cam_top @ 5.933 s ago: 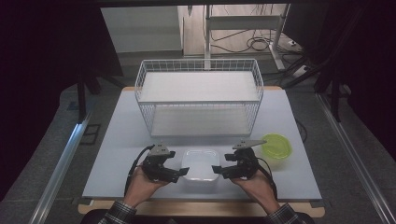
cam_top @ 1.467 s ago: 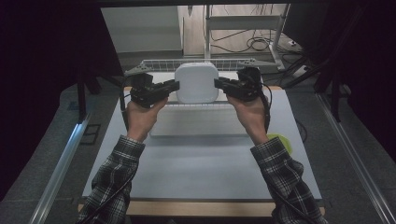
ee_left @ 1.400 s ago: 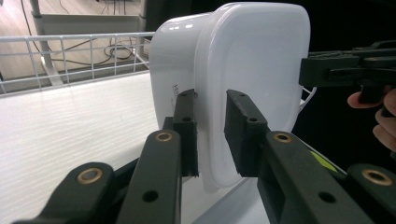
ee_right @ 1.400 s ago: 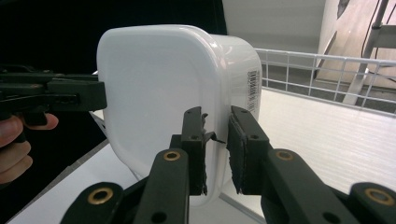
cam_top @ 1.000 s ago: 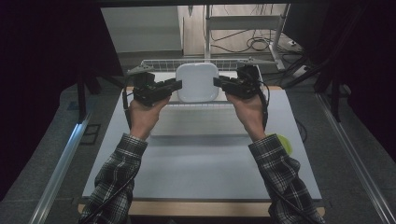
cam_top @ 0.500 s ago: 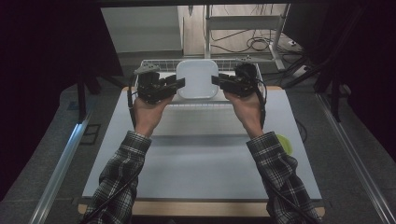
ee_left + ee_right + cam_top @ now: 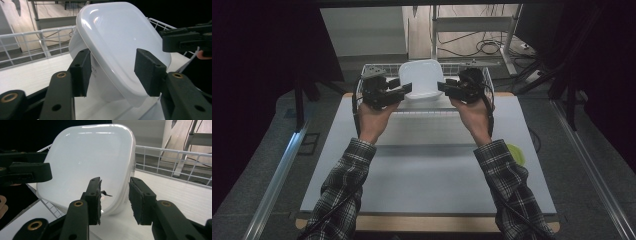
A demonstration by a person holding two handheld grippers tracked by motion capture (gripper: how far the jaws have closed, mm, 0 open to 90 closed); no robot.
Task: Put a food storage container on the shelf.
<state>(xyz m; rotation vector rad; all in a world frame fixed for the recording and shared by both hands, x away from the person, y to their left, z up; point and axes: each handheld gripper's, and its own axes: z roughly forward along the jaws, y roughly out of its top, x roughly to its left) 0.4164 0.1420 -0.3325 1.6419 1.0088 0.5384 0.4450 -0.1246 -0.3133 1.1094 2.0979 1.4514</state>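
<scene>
A white lidded plastic tub (image 7: 421, 77) stands tilted on its edge inside the white wire basket (image 7: 482, 80) at the far side of the table. My left gripper (image 7: 407, 90) is at its left rim and my right gripper (image 7: 441, 87) at its right rim. In the left gripper view the tub (image 7: 120, 47) has its rim between the left gripper's (image 7: 112, 70) jaws, which have just been opening. In the right gripper view the right gripper's (image 7: 116, 197) jaws have also just been opening around the tub's (image 7: 92, 157) rim, and a gap shows beside one pad.
A green round dish (image 7: 516, 152) lies on the light table top (image 7: 422, 175) at the right, partly behind the right sleeve. The basket's wire walls (image 7: 172, 162) surround the tub. Cables and a metal stand are on the floor beyond the table.
Both hands have carried the tub slightly farther away, and it now leans in the basket. Both pairs of jaws stand wider than a second ago.
</scene>
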